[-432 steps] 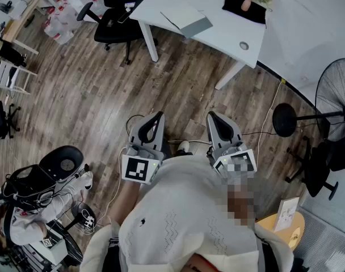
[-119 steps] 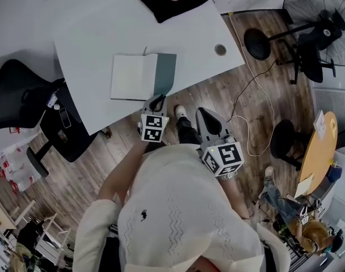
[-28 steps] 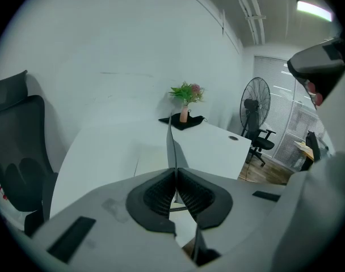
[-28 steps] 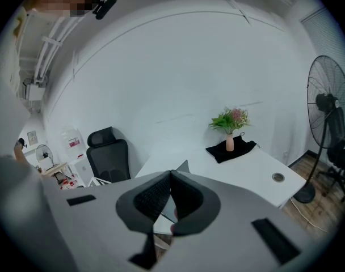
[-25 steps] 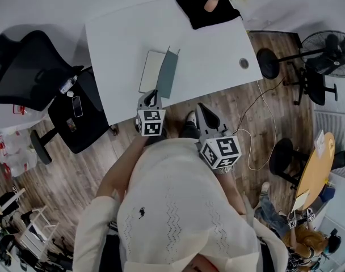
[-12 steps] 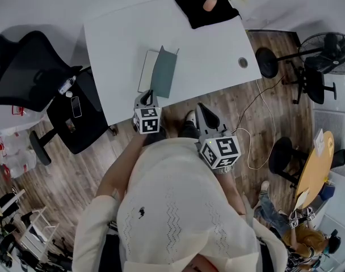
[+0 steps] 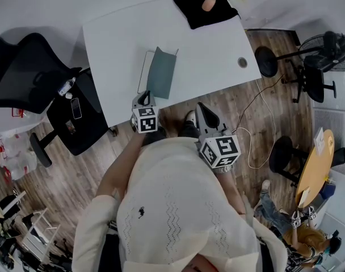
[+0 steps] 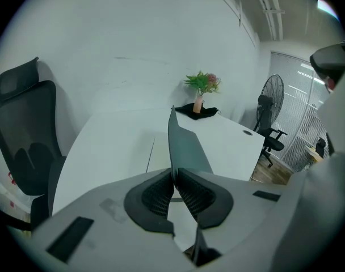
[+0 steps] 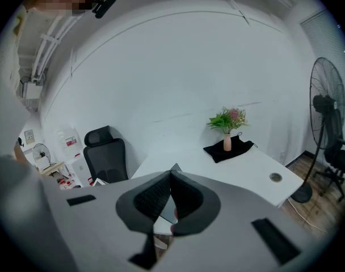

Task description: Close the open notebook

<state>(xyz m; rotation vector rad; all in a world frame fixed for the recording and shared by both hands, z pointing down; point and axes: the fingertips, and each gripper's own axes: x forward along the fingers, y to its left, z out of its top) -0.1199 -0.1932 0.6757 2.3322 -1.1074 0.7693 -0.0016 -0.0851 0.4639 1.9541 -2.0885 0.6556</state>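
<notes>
Over the last second the grey-green cover [image 7: 161,73] of the notebook [image 7: 152,71] has swung from roughly upright to leaning well over the left-hand pages, so that from the head view we now see only a thin white strip of page [image 7: 143,70] along its left side. The left tongs [image 7: 144,97] are pinched shut on the near edge of that cover. In the left gripper view the thin board runs straight up from between the pads, and the tongs have shifted left and a little lower with it. The right tongs [image 7: 203,109] have not moved; they hang closed and empty over the floor just off the bench [image 7: 212,47]. The notebook lies near the front edge of the bench, left of its middle and well apart from the black cloth and plant at the far side. We judge the closing nearly done: the cover has still to be laid flat and let go.
</notes>
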